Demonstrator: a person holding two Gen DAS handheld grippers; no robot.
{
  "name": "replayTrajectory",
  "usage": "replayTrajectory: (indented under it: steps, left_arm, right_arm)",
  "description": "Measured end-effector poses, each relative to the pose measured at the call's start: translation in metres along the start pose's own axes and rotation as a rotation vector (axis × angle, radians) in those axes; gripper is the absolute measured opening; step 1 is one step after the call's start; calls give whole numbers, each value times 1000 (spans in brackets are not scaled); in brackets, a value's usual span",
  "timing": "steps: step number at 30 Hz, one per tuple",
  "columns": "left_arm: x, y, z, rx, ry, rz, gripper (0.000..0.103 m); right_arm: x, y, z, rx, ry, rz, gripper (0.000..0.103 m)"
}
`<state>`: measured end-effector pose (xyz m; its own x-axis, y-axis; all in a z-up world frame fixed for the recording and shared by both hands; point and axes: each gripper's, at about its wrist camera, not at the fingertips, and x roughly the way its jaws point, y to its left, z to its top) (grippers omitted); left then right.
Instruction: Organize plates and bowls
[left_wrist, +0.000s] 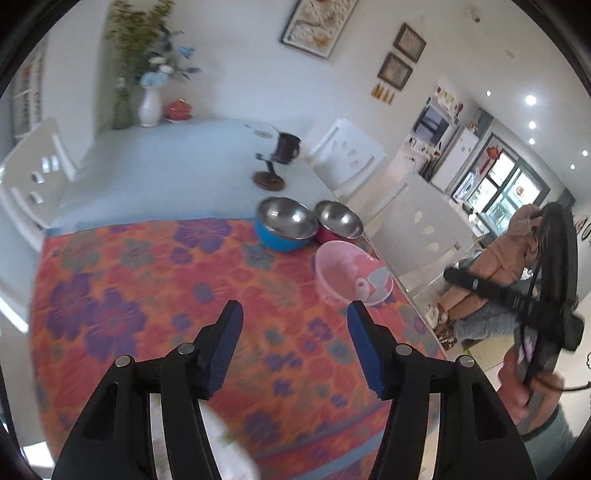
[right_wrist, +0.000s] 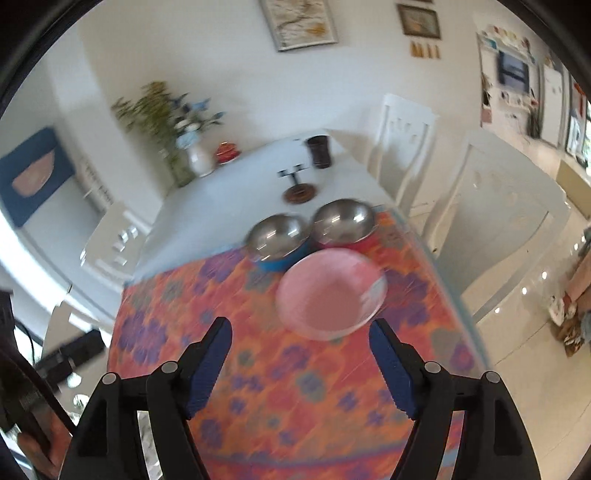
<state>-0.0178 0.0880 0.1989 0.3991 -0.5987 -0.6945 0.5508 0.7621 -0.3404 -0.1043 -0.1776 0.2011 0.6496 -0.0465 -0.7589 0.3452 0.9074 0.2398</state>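
A pink plastic bowl (left_wrist: 352, 271) (right_wrist: 330, 291) stands on the flowered cloth (left_wrist: 166, 295) near the table's right edge. Behind it stand two steel bowls side by side: one with a blue outside (left_wrist: 286, 229) (right_wrist: 275, 240) and one with a pink outside (left_wrist: 338, 221) (right_wrist: 343, 223). My left gripper (left_wrist: 293, 314) is open and empty above the cloth, left of and nearer than the pink bowl. My right gripper (right_wrist: 299, 330) is open and empty, its fingertips just short of the pink bowl. A white plate edge (left_wrist: 229, 443) shows below the left gripper.
On the white table (left_wrist: 166, 162) behind stand a dark cup (left_wrist: 288, 147), a small stand on a round base (left_wrist: 269, 179), a white vase with flowers (left_wrist: 149, 107) and a red dish (left_wrist: 179, 109). White chairs (left_wrist: 354, 158) line the right side and another the left.
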Motion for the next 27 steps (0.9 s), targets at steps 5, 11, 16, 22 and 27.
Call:
replayTrajectory:
  steps: [5,11,16,22,27]
  left_arm:
    - [94,-32,20,-123,77,-12,56]
    - [177,-43,15,-237,167,45,55]
    - [217,-38,7,-296,222,93,51]
    - [246,-34,-5,-336,281,89,24]
    - [248,-41,-12,-336,267,79,18]
  right_arm:
    - [46,-55,45,-24,42,3,75]
    - [141,-89,56,-115,247,78,67]
    - [187,-102,46,-134,340,120,60]
    - [214,-108,35,-134,409,184,40]
    - [219,-104,26,-160,425,197,26]
